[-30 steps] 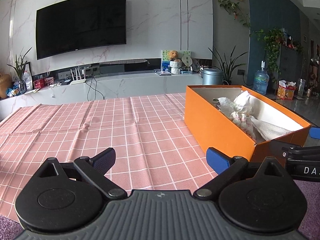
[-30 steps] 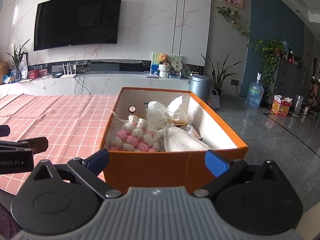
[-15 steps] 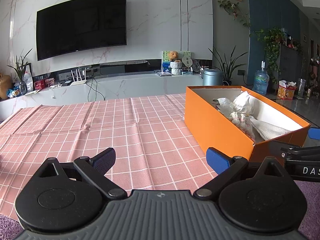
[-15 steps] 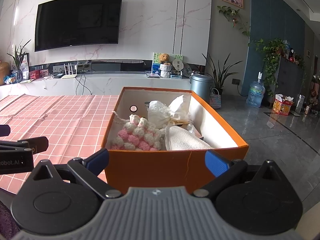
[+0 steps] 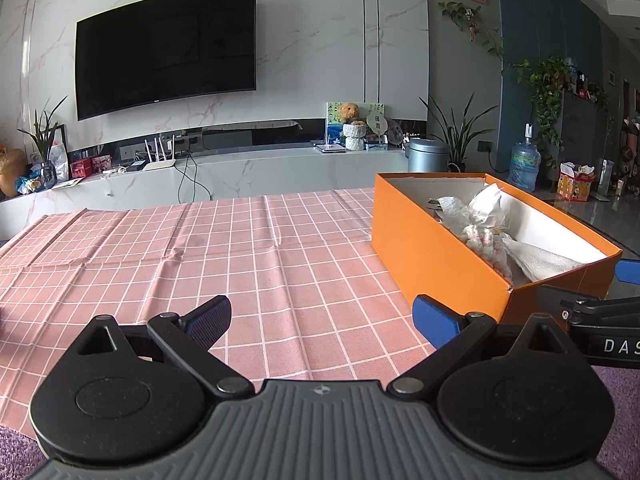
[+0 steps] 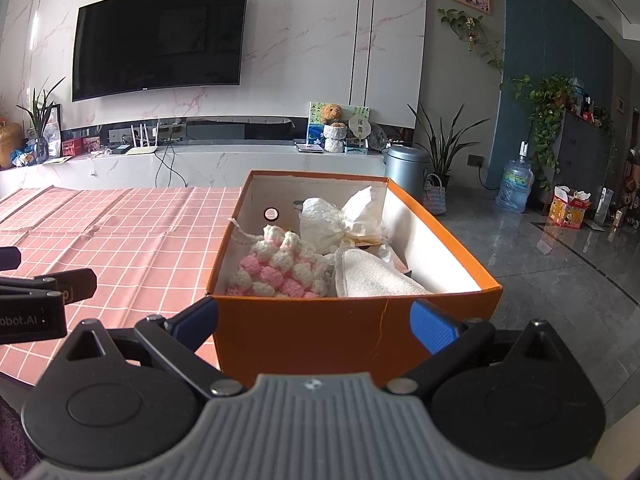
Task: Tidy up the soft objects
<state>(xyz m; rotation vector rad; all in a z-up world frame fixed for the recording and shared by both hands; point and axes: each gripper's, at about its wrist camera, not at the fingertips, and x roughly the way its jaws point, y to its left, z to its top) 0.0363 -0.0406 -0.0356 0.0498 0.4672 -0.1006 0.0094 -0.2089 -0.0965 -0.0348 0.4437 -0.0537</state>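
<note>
While your left gripper (image 5: 322,316) hangs wide open and empty over the pink cloth (image 5: 200,256), the orange box (image 5: 436,252) wall hides most soft things inside. From the right view, your right gripper (image 6: 314,322) gapes empty before the box, showing pink-white yarn (image 6: 276,270), a white towel (image 6: 372,280), crumpled paper (image 6: 340,220); deeper things stay hidden.

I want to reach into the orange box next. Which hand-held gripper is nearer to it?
The right hand-held gripper is nearer: open, facing the orange box's near end wall. The left hand-held gripper, also open, hangs over the pink checked cloth, with the box off to its right.
</note>
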